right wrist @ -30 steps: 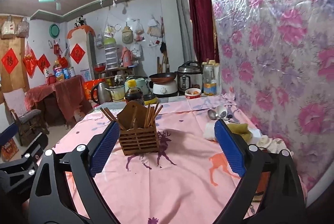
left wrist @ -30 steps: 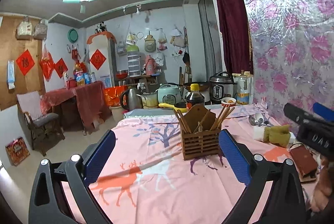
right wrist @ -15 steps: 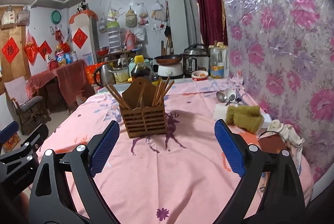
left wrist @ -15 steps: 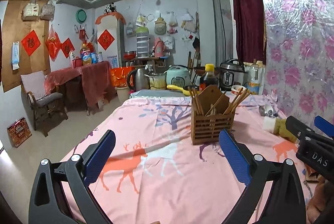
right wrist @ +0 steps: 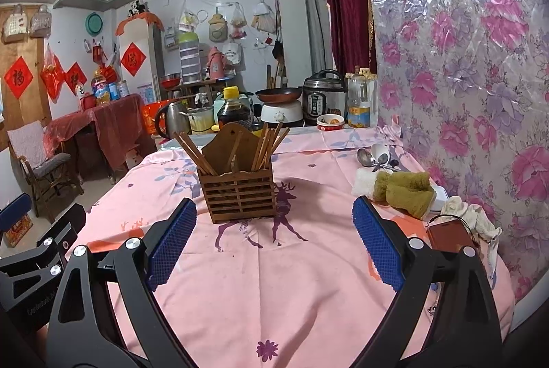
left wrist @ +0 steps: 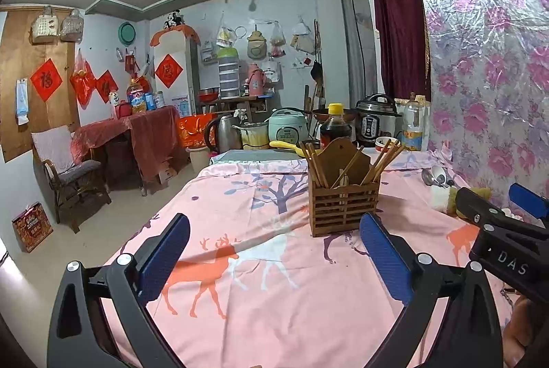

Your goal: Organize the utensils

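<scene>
A slatted wooden utensil holder [right wrist: 238,194] stands upright mid-table with several wooden chopsticks [right wrist: 192,151] leaning out of it; in the left wrist view the holder [left wrist: 344,206] sits ahead and to the right. Two metal spoons [right wrist: 372,157] lie by the floral wall, also visible as spoons [left wrist: 435,176] at the far right. My left gripper [left wrist: 274,260] is open and holds nothing, well short of the holder. My right gripper [right wrist: 274,242] is open too, nothing between its blue pads, just short of the holder.
A pink deer-print cloth covers the table [right wrist: 240,282]. Green and white cloths [right wrist: 398,187] and a brown wallet [right wrist: 453,232] lie along the right edge. A soy sauce bottle [right wrist: 233,110], kettle [right wrist: 170,119] and cookers [right wrist: 320,96] crowd the far end. A chair [left wrist: 65,169] stands left.
Both grippers have tilted downward and shifted a bit left, so the holder now sits right of centre in the left wrist view. Both stayed open; nothing on the table has moved.
</scene>
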Demonstrator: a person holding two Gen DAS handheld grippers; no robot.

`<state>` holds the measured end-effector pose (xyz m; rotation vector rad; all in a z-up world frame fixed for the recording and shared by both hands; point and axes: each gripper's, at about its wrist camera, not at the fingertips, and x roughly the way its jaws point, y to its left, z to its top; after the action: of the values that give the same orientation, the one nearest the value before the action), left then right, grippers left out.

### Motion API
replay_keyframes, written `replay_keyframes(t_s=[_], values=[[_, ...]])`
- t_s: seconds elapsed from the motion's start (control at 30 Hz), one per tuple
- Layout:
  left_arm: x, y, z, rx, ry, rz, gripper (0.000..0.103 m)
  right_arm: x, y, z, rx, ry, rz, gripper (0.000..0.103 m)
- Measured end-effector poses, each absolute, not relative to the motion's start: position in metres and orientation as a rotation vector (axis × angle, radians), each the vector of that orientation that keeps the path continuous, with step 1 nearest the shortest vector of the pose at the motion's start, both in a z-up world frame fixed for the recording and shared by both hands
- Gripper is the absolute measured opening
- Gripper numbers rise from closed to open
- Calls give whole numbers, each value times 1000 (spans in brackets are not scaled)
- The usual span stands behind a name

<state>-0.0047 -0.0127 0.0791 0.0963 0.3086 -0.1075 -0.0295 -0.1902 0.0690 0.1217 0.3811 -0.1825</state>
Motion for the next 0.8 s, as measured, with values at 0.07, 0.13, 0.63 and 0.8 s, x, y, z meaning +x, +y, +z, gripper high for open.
replay_keyframes(t_s=[0.07,0.13,0.63,0.8], values=[[-5,-12,79,94,309,-109,97,-30,-190,69,117,382,-183,89],[-4,-12,79,89,312,-110,97,-31,-190,68,112,379,-180,89],[-4,-16,75,98,322,-115,97,-33,-187,64,94,370,-187,89],[-2,-15,74,91,332,-115,97,-33,-187,64,94,370,-187,89]])
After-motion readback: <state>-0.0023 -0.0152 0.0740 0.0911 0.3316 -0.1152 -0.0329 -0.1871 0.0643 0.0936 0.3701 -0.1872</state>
